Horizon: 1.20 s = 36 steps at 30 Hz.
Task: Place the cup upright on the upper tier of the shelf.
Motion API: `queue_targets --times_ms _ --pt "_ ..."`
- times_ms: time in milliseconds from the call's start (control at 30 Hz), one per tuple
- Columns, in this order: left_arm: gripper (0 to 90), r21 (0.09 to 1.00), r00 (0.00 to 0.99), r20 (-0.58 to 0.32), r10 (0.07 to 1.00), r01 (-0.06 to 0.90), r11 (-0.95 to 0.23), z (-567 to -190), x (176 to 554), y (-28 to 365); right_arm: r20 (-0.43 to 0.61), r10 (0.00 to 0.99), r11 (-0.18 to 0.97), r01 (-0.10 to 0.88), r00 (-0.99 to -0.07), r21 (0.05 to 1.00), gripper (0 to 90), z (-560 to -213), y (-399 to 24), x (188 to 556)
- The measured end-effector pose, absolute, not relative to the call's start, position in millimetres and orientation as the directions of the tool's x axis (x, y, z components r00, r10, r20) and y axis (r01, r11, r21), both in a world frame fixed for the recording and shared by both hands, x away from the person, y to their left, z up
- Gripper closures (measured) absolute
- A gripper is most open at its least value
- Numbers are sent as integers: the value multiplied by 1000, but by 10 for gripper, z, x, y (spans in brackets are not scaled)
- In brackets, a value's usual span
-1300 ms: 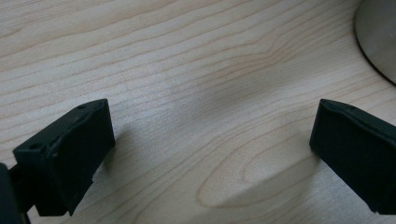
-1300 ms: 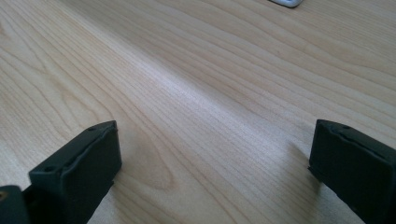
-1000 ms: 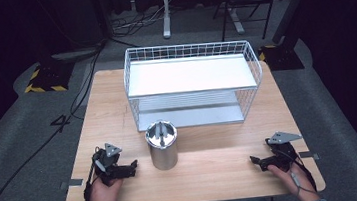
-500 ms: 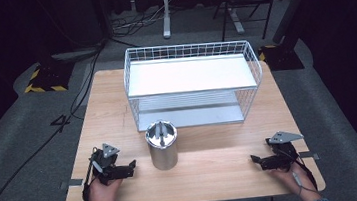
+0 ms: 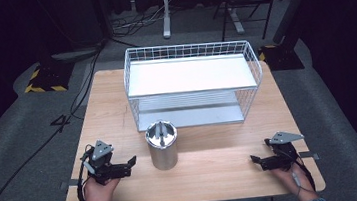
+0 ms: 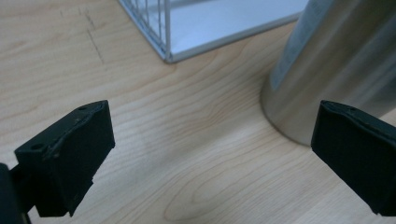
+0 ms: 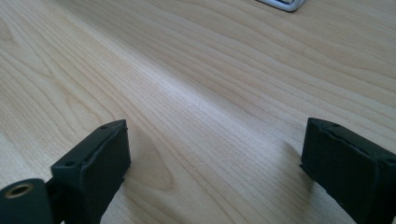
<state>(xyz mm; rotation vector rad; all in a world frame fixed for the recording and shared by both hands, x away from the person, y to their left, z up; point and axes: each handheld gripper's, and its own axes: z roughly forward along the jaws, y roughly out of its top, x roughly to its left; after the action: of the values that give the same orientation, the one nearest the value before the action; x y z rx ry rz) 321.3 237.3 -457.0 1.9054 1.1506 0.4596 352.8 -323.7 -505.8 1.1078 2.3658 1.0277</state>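
The left gripper [image 5: 131, 161] rests low on the wooden table [image 5: 214, 174] with its jaws spread wide and nothing between them, pointed toward the steel canister [image 5: 162, 145] just beside it; in the left gripper view the canister's brushed wall [image 6: 327, 70] stands right behind the far jaw, near but not yet between the pads. Held against the frames of a second and half a second ago, this gripper has barely shifted, perhaps eased a touch toward the canister, so the approach looks, to my judgement, only just begun. The right gripper [image 5: 254, 160] lies well apart near the table's other front corner, likewise open and empty (its own view has bare wood grain between the two black jaws [image 7: 215, 154]), and it sits where it sat in both earlier frames. The canister itself has not moved: it stands upright near the front middle of the table, its lid with a small knob on top, just in front of the white wire basket shelf [image 5: 188, 49], whose two tiers hold nothing I can make out. Since little has changed, the work seems at its start, with the left hand best placed to close on the canister.
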Motion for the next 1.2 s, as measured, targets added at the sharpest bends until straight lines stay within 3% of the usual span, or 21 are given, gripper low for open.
queue_targets --times_ms 500,867,1200 --pt "0 884 584 -140 800 437 -164 -4322 3096 2340 -1 750 450 508 -662 735 126 -5055 -3230 3511" --pt "0 925 683 -99 724 331 -185 -4187 3057 2152 -1 752 446 508 -659 737 137 -5055 -3232 3511" --pt "0 932 746 -101 659 302 -199 -4183 3133 1934 -3 753 447 507 -658 737 143 -5054 -3231 3509"
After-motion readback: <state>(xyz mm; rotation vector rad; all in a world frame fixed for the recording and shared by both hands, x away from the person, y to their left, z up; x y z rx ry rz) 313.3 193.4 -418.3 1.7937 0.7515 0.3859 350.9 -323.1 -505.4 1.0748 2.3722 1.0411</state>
